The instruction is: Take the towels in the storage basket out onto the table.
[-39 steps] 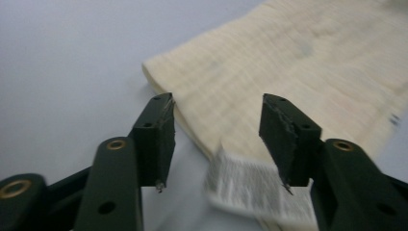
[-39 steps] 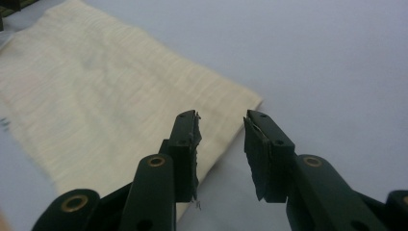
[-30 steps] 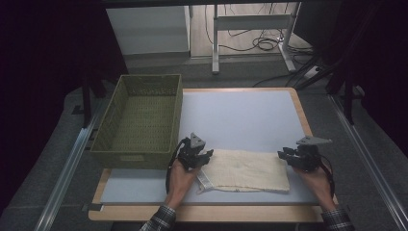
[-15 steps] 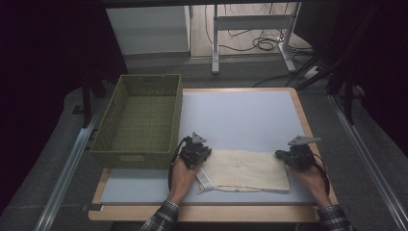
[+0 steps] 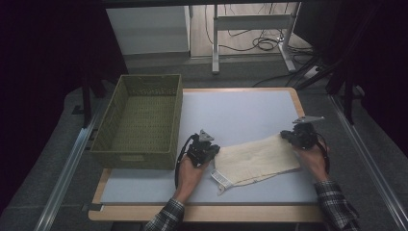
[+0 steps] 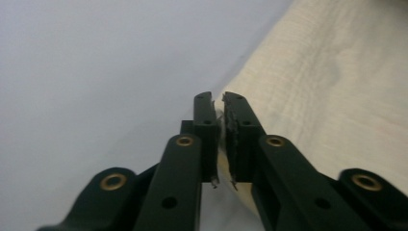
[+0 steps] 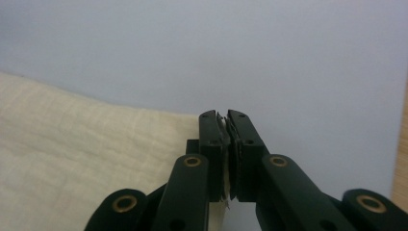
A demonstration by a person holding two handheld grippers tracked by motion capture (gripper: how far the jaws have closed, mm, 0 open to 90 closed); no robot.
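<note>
The cream cloth (image 5: 257, 160) lies flat on the pale blue tabletop (image 5: 240, 113), to the right of the green woven basket (image 5: 139, 122) and well apart from it; its long side runs slanted, the right end farther from the person than the left end. The left tongs (image 5: 208, 150) are at the end of the cloth nearer the basket; in the left gripper view a thin edge of the cloth (image 6: 337, 86) sits between the jaws, which have just been opening a little after closing, so this grip looks weak and only a narrow gap remains. The right tongs (image 5: 294, 136) are at the end of the cloth far from the basket; in the right gripper view they (image 7: 227, 144) are pressed closed on a corner of the fabric (image 7: 86, 154), and this hold looks firm.

The main danger, as I judge it, is on the side near the basket; if the hands lift or pull now, the edge can slip out of the left tongs, and the cloth then hangs from one corner and folds crooked; a pull from the right hand alone can also drag the cloth across the tabletop away from the basket; because only a small bite of fabric is taken at each end, a quick move can free either corner.
</note>
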